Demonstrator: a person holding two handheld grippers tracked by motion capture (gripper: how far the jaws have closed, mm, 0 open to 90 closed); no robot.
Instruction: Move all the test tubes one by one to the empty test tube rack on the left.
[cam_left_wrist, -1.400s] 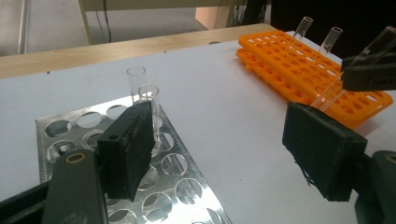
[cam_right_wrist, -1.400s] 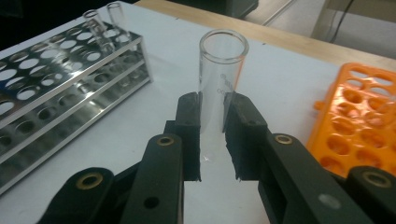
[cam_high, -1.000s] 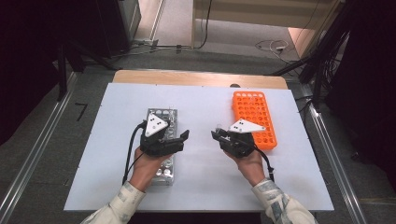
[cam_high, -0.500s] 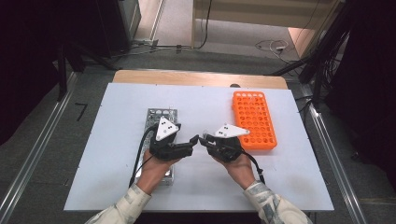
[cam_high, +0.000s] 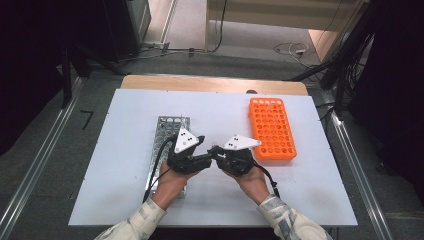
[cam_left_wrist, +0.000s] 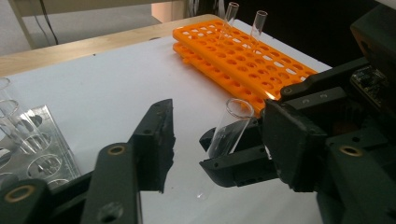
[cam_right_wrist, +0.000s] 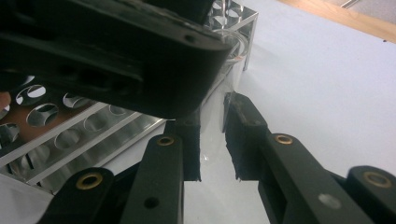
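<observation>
Handing glass test tube mid-table: right gripper pinching it, left gripper closing around it, untouched; orange rack placement left.

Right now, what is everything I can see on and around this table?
Test tube in hand: one, clear glass, clamped in the right gripper, tilted, between the left gripper's jaws.
Orange rack: one, orange, right side of the table.
Tubes in orange rack: two, clear, upright at its far end.
Clear rack: one, transparent, left of centre, several clear tubes in it.
Table: one, white top, wooden far edge.
Cables: several, on the floor beyond.
Left gripper: black, jaws have just been closing around the tube, not yet pressing.
Right gripper: black, shut on the tube.
</observation>
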